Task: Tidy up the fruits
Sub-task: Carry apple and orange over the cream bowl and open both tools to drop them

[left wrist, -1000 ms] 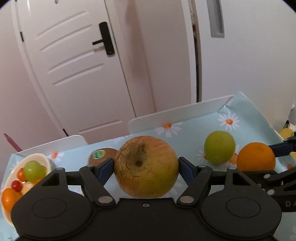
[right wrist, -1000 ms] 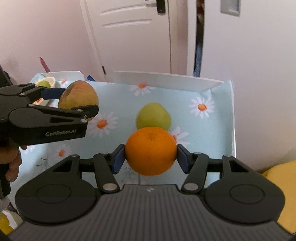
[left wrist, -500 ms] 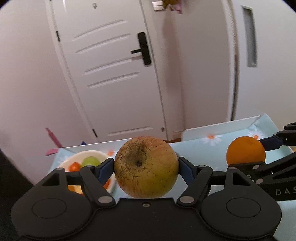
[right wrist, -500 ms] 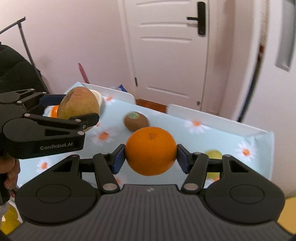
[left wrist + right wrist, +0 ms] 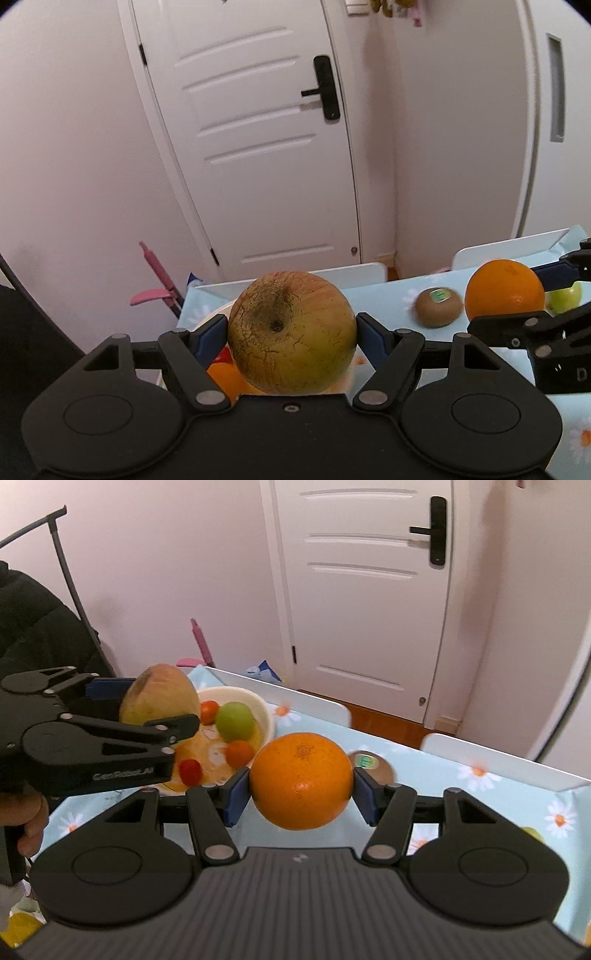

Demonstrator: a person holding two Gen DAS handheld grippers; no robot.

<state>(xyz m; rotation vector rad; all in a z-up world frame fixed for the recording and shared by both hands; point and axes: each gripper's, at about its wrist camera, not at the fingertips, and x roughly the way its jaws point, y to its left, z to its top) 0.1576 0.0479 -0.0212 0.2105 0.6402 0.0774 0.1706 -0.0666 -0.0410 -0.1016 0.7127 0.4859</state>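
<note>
Two fruits carried toward the bowl

The left tool (image 5: 291, 334) grips a russet apple (image 5: 291, 332) above the white bowl (image 5: 258, 705); the right tool (image 5: 301, 788) grips an orange (image 5: 301, 781) just right of the bowl, over the tabletop (image 5: 480, 794), near a kiwi (image 5: 439, 308).

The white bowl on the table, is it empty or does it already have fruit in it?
Partly filled. The white bowl holds a green apple, small orange fruits and a red one, with room left.
</note>
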